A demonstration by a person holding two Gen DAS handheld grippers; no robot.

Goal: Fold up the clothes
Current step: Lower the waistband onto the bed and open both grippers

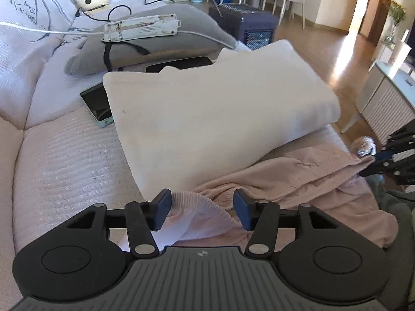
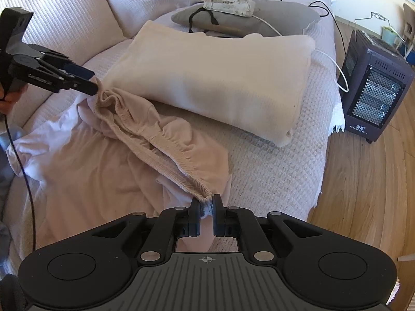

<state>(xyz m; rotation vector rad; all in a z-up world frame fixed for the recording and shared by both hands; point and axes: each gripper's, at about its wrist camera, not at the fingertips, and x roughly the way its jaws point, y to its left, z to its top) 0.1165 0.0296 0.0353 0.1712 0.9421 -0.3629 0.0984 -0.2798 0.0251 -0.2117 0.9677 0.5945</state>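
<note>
Pink trousers (image 2: pixel 145 140) lie crumpled on the sofa (image 2: pixel 272 171), just in front of a folded cream blanket (image 2: pixel 215 77), touching its near edge. Elastic waistband (image 2: pixel 166 150) runs stretched between the two tongs.

Right tongs (image 2: pixel 206 207) pressed nearly together, pinching the gathered end of the waistband; fabric bunched between the pads. In the left wrist view the right tongs (image 1: pixel 373 164) show at the right edge, holding the pink cloth's corner.

Left tongs (image 1: pixel 202 208): in its own view the fingers stand spread, ribbed waistband (image 1: pixel 197 204) lying between them, neither pad visibly squeezing it. From the right wrist view the left tongs (image 2: pixel 90 84) sit at the other waistband end, tips touching the gathered fabric; cannot tell from there if gripping. A hand (image 2: pixel 7 101) holds that tool, cable hanging down.

Behind the blanket: grey cushion (image 2: pixel 272 18) with a white power strip (image 2: pixel 228 5) on top. Dark heater (image 2: pixel 373 88) on the wooden floor (image 2: pixel 363 194) beside the sofa. Small open box (image 1: pixel 97 103) left of the blanket.
</note>
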